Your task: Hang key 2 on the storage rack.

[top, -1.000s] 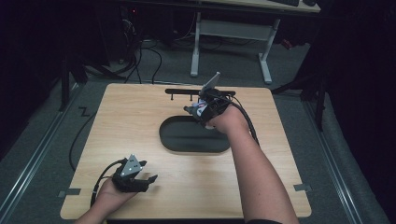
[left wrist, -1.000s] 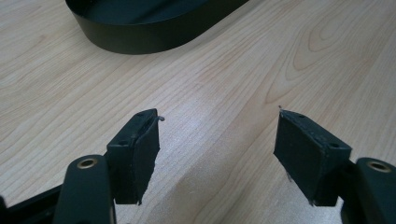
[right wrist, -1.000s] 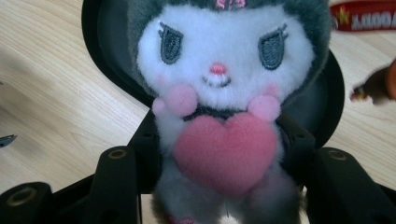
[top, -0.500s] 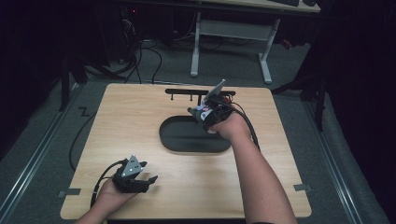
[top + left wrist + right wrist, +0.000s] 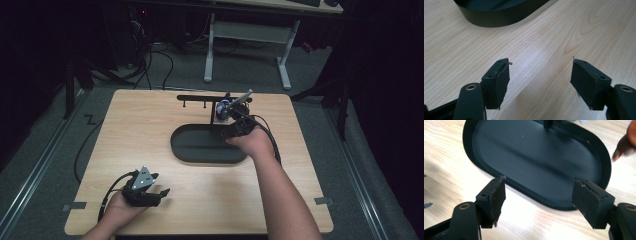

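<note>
Now | right tool (image 5: 231,131) over black tray (image 5: 186,150), jaws just widening, empty | left tool (image 5: 159,194) wide, empty

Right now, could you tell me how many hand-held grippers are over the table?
2. The left hand-held gripper rests near the table's front-left corner, jaws open and empty. The right hand-held gripper is at the far rim of the black tray, jaws just opening, nothing between them.

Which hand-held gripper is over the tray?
The right hand-held gripper, jaws just opening, empty, above the black oval tray; the left hand-held gripper is over bare wood.
</note>
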A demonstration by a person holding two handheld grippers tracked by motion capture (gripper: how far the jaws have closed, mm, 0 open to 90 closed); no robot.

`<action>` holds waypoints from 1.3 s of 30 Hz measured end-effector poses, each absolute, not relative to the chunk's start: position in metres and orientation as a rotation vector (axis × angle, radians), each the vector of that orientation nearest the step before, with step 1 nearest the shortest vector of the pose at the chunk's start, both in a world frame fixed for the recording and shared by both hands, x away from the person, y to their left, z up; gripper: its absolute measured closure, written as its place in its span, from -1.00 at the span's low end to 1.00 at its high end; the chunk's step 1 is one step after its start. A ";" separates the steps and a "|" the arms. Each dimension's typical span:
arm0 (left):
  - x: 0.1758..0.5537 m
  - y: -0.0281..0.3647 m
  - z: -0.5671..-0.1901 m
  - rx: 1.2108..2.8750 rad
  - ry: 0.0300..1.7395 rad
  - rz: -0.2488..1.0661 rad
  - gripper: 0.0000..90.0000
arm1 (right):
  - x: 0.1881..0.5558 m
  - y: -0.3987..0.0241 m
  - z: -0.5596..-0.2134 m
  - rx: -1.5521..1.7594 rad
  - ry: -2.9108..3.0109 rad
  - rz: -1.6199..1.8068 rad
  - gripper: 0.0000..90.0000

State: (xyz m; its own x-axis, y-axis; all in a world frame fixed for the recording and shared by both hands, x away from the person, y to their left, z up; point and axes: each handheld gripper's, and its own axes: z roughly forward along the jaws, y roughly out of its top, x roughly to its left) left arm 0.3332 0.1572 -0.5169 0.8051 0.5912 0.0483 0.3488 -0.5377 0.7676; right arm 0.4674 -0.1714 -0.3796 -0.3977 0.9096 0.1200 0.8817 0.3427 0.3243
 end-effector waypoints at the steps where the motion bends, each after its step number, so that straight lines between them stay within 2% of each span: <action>1: 0.333 0.157 -0.517 2.192 0.688 0.387 -0.30 | 0.463 -0.175 -0.380 1.675 2.499 0.539 -0.38; 8: 0.334 0.155 -0.517 2.187 0.688 0.385 -0.30 | 0.431 -0.192 -0.402 1.651 2.480 0.631 -0.35; 15: 0.332 0.152 -0.518 2.189 0.676 0.391 -0.30 | 0.403 -0.209 -0.444 1.562 2.414 0.725 -0.35; 20: 0.330 0.150 -0.518 2.190 0.662 0.385 -0.30 | 0.380 -0.222 -0.472 1.518 2.288 0.846 -0.42; 26: 0.328 0.148 -0.516 2.171 0.624 0.379 -0.30 | 0.336 -0.239 -0.505 1.439 2.127 1.015 -0.57; 29: 0.328 0.148 -0.514 2.153 0.616 0.346 -0.30 | 0.306 -0.248 -0.519 1.412 2.035 1.027 -0.57; 31: 0.326 0.146 -0.513 2.129 0.610 0.327 -0.30 | 0.294 -0.250 -0.512 1.369 2.107 0.998 -0.66; 33: 0.325 0.143 -0.513 2.135 0.599 0.330 -0.30 | 0.284 -0.255 -0.504 1.305 2.024 0.997 -0.66; 39: 0.323 0.137 -0.514 2.155 0.590 0.337 -0.31 | 0.289 -0.261 -0.516 1.373 2.049 0.992 -0.67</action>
